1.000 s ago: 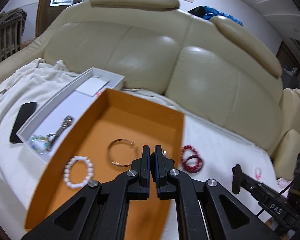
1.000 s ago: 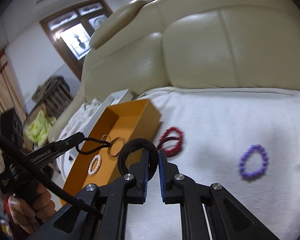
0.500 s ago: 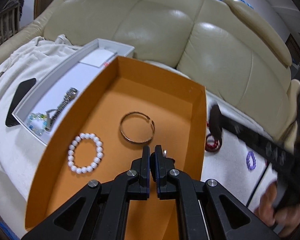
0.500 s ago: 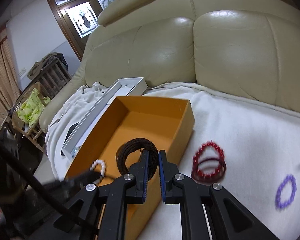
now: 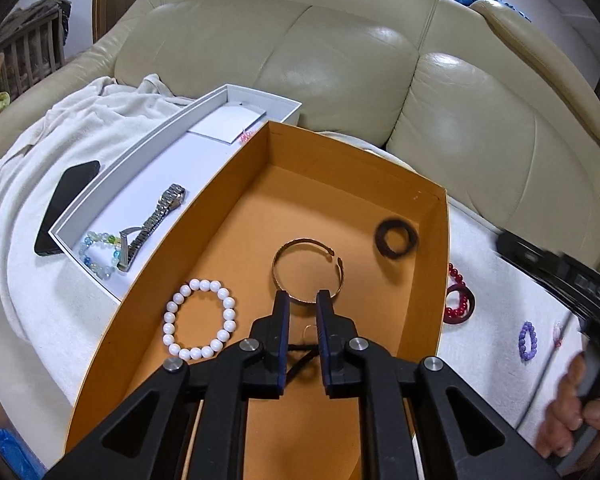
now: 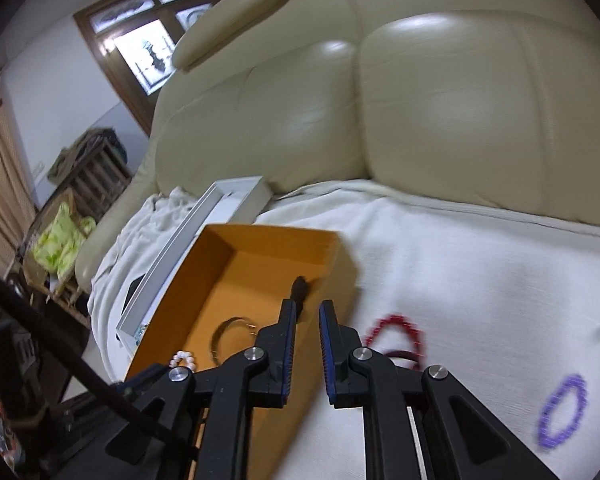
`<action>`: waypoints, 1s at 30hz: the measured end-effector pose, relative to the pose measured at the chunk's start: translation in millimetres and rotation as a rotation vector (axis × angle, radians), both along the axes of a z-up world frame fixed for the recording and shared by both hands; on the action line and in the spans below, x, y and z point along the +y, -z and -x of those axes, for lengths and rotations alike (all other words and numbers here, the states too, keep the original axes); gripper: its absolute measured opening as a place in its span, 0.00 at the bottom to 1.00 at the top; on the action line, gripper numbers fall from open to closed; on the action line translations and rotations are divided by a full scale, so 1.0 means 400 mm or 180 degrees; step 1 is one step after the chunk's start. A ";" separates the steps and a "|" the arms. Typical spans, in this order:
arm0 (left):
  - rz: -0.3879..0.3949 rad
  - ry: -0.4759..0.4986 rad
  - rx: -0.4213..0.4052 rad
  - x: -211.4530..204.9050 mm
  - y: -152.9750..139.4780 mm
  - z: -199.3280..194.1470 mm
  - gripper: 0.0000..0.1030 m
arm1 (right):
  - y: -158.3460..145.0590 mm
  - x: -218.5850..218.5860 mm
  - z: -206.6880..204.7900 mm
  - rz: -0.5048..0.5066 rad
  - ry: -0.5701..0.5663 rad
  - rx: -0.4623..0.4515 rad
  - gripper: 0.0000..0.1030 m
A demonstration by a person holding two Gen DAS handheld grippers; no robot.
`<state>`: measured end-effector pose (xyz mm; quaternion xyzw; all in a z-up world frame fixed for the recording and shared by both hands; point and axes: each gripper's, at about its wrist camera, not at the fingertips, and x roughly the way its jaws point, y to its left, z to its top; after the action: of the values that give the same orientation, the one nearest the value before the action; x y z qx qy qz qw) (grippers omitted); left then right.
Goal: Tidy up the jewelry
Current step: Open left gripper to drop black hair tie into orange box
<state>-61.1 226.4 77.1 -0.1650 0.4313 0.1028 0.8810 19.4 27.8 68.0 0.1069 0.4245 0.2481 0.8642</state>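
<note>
An orange box [image 5: 440, 240] lies on a white blanket on the sofa. In it lie a white pearl bracelet [image 5: 199, 319], a gold bangle [image 5: 308, 270], a dark brown band [image 5: 395, 237] and a small thin ring [image 5: 309, 330]. My left gripper [image 5: 303, 304] is open and empty above the box, the ring below its fingers. My right gripper [image 6: 307, 316] is open and empty over the box's [image 6: 332, 248] right wall, the brown band [image 6: 299, 288] just beyond it. A red bracelet [image 6: 396, 336] and a purple bracelet [image 6: 562, 412] lie on the blanket.
A white box [image 5: 148, 152] left of the orange one holds a metal watch [image 5: 156, 216], a glass bead bracelet [image 5: 98, 254] and a white card. A black phone [image 5: 66, 206] lies beside it. The cream sofa back [image 5: 340, 60] rises behind.
Both grippers have opened. The left let the small ring drop into the orange box; the right let go of the brown band, which now lies in the box's far right corner.
</note>
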 end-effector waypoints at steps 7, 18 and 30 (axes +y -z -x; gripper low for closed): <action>-0.0229 0.0014 -0.0176 -0.052 -0.028 -0.004 0.13 | -0.016 -0.243 0.058 0.0128 0.0373 0.0033 0.13; -0.0517 -0.0155 -0.0592 -0.115 -0.075 0.005 0.45 | 0.073 -0.514 0.129 -0.0250 0.0914 0.0356 0.16; -0.0648 -0.0260 -0.0610 -0.118 -0.080 -0.009 0.46 | 0.134 -0.258 0.015 -0.0304 0.0232 0.0594 0.34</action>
<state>-57.7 179.3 109.0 -0.1012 0.3255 0.1655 0.9254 13.3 -75.6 14.4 0.1861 0.4867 0.2254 0.8232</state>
